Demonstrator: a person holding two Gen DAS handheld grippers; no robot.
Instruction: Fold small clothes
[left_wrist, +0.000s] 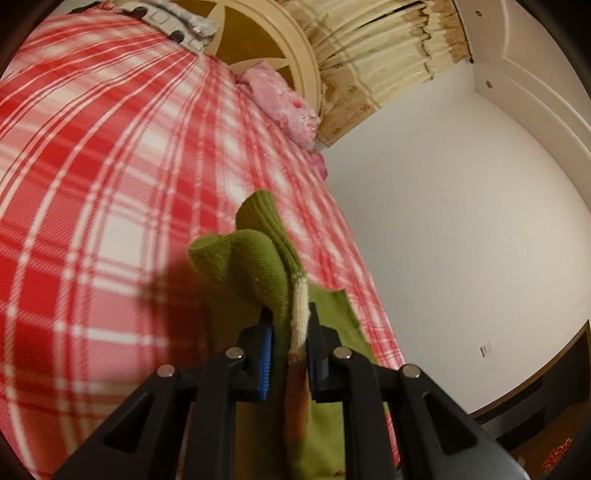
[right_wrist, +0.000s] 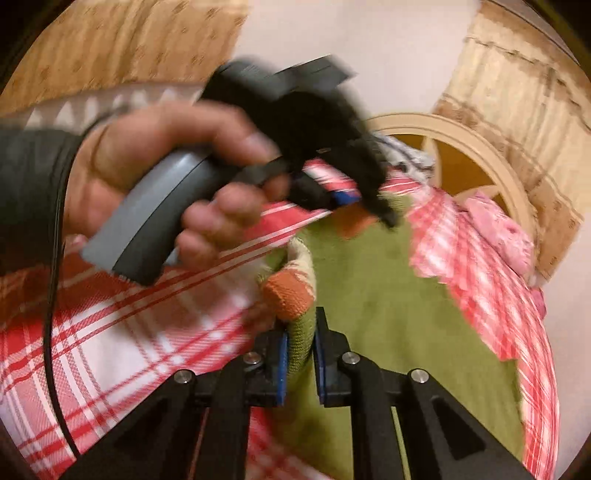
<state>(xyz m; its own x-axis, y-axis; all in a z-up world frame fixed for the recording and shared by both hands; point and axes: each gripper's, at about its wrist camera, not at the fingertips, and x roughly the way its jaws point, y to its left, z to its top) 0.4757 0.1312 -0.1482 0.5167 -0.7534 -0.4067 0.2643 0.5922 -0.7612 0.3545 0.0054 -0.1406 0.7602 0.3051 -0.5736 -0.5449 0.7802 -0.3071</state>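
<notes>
Left wrist view: left gripper (left_wrist: 288, 325) clenches the green knit garment (left_wrist: 258, 254); right gripper (right_wrist: 300, 328) pinches its near edge over the plaid bedsheet (left_wrist: 110, 184).

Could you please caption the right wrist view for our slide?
Right claw shut on a green knit garment over a red plaid bedsheet, a hand holding the other gripper beyond.

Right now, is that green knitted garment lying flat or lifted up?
Lifted. Both the left gripper and right gripper are shut on the green garment's edges, bunching it above the plaid bedspread.
</notes>
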